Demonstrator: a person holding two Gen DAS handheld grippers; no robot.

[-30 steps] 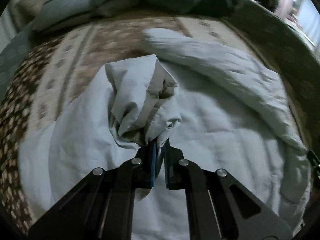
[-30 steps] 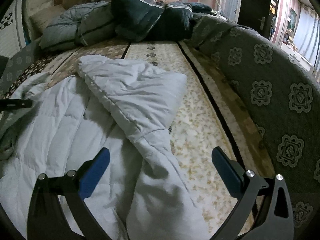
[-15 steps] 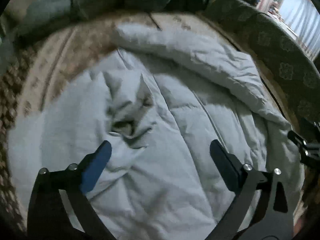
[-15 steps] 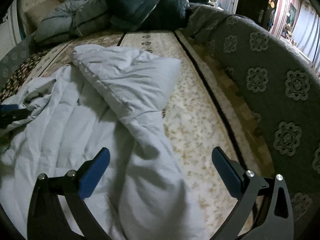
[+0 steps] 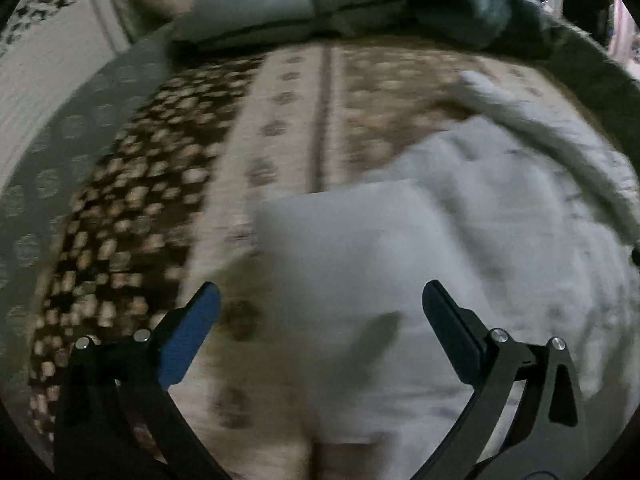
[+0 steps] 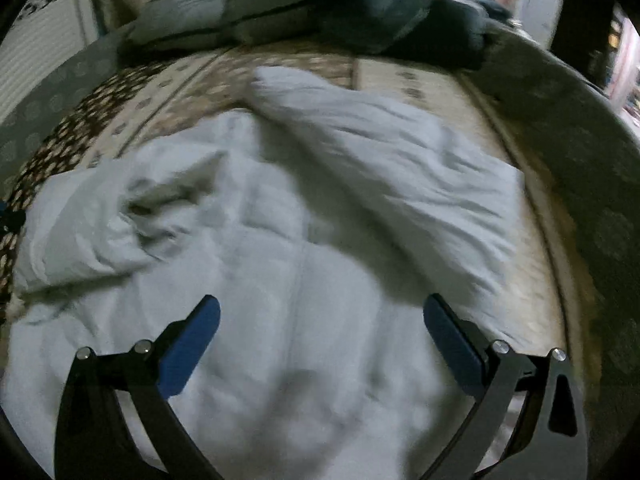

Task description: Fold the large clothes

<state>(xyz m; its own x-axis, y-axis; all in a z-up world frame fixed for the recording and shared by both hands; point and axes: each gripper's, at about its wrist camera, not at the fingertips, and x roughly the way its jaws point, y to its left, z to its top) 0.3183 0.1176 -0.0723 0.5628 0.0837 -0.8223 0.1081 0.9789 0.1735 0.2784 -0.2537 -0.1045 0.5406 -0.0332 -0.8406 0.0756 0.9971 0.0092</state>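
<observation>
Garment, left view: I see the white padded garment (image 5: pixel 460 240) lying ahead and right of my left gripper (image 5: pixel 320 332), on the patterned bedspread (image 5: pixel 160 200).
Left gripper: fingers spread, holding nothing.
Garment, right view: it lies crumpled directly under and ahead of my right gripper (image 6: pixel 320 340).
Right gripper: fingers spread wide, empty.
Beyond: dark bedding (image 6: pixel 320 12).
</observation>
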